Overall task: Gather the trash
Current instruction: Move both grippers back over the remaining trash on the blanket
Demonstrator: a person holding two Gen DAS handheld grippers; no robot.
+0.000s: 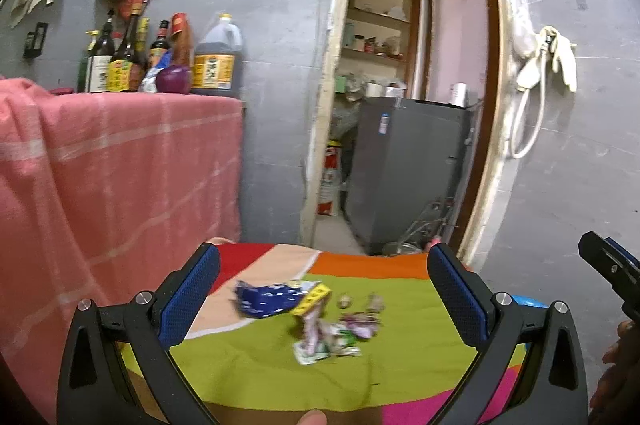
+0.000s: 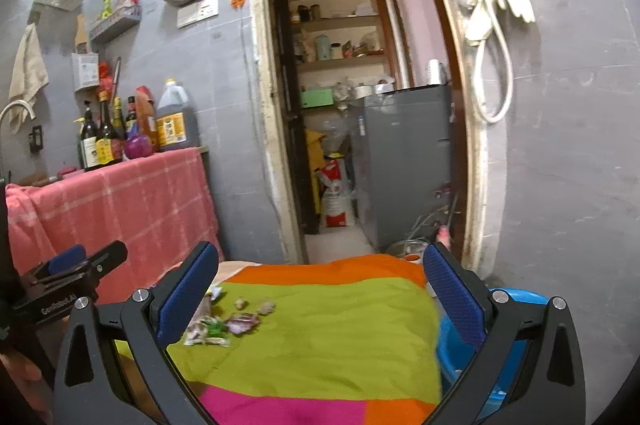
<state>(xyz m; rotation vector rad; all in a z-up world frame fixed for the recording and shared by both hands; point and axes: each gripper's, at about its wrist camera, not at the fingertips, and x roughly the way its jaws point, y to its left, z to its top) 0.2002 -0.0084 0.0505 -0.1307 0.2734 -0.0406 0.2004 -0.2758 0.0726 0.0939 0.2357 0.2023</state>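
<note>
Left wrist: left gripper spread wide, empty, above wrappers; right gripper likewise.

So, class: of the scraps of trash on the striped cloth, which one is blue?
The blue wrapper, the crumpled piece at the left end of the pile. The other scraps beside it are pale, green and purplish, and a yellow piece touches it.

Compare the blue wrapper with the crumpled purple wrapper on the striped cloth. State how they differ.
The blue wrapper is dark blue with white print; the purple wrapper is pale purple. The blue wrapper is plainly the larger and lies spread out; the purple wrapper is bunched small. The blue wrapper lies nearer the left finger of the left gripper, the purple wrapper nearer its right finger. Both rest loose on the green stripe of the cloth, ungripped.
</note>
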